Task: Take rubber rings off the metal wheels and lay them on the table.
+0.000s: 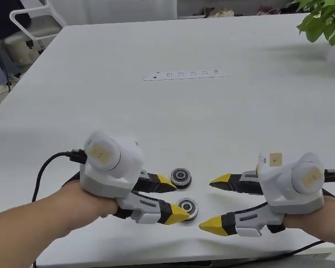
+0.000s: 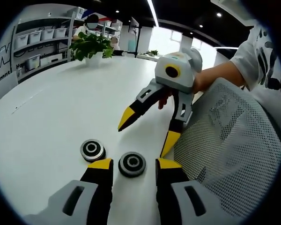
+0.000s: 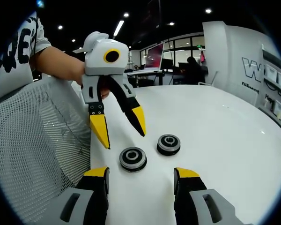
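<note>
Two hand-held grippers [image 1: 182, 200] [image 1: 205, 203], jaws apart, two metal wheels [image 1: 181, 177] [image 1: 187, 207]

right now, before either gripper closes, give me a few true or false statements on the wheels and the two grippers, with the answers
1. Two metal wheels lie on the table: a near wheel and a far wheel. True.
2. The left gripper is shut on a wheel. False: its jaws are open, and the near wheel lies just ahead between their tips, ungripped.
3. The right gripper is open and holds nothing. True.
4. A rubber ring lies loose on the table. False: both wheels appear to wear their dark rings.
5. A power strip lies farther up the table. True.
</note>
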`<state>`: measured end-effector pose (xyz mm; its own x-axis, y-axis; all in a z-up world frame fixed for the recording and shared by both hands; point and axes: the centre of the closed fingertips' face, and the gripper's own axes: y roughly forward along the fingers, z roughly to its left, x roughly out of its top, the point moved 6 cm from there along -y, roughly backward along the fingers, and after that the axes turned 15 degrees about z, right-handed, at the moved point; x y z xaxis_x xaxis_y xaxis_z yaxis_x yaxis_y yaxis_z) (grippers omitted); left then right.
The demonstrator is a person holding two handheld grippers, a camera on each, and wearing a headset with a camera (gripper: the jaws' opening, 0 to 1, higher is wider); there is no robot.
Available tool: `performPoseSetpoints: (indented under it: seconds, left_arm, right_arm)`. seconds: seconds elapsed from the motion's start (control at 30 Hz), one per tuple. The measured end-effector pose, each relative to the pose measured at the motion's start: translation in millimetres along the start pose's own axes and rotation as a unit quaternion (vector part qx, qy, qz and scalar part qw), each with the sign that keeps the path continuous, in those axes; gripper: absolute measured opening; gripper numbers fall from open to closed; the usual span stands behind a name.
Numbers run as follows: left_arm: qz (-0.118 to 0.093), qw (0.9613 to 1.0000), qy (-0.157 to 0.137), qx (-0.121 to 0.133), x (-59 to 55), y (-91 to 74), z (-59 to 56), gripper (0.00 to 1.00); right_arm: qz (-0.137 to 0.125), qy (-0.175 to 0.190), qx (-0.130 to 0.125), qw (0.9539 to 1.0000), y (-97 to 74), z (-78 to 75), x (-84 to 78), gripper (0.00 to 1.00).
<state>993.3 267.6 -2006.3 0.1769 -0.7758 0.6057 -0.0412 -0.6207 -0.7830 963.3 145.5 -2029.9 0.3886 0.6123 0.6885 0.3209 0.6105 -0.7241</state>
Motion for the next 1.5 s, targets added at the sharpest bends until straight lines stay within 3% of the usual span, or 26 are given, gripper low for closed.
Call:
performPoseSetpoints:
  seconds: [0.23,0.57,0.73,0.93,1.5]
  left_arm:
    - [0.013,0.9997,0.019,0.002,-0.8,8.2,-1.6,0.23]
    - [0.029,0.9989,0.037,0.006,-4.1,16.5,-2.8,0.19]
    - [0.029,0.9979,0.051,0.026,-1.8,20.3,-1.0,0.08]
    - [0.028,0.9955,0.082,0.039,-2.9,20.8,-4.3,0.08]
    - [0.01,0.9949,0.087,0.05,-4.1,20.9,-3.6,0.08]
  right_arm:
    - [0.001,0.001,0.001,1.0,0.3,-0.2,-1.0,0.54]
    - [0.003,0.001,0.002,1.0,-0.1,0.4,-1.8,0.54]
    - [0.005,0.003,0.004,1.0,0.5,1.6,-3.2,0.54]
    - [0.013,-0.003,0.003,0.9999,1.1,2.5,-4.8,0.54]
    - [0.021,-0.016,0.011,0.9996,2.6,2.8,-6.0,0.52]
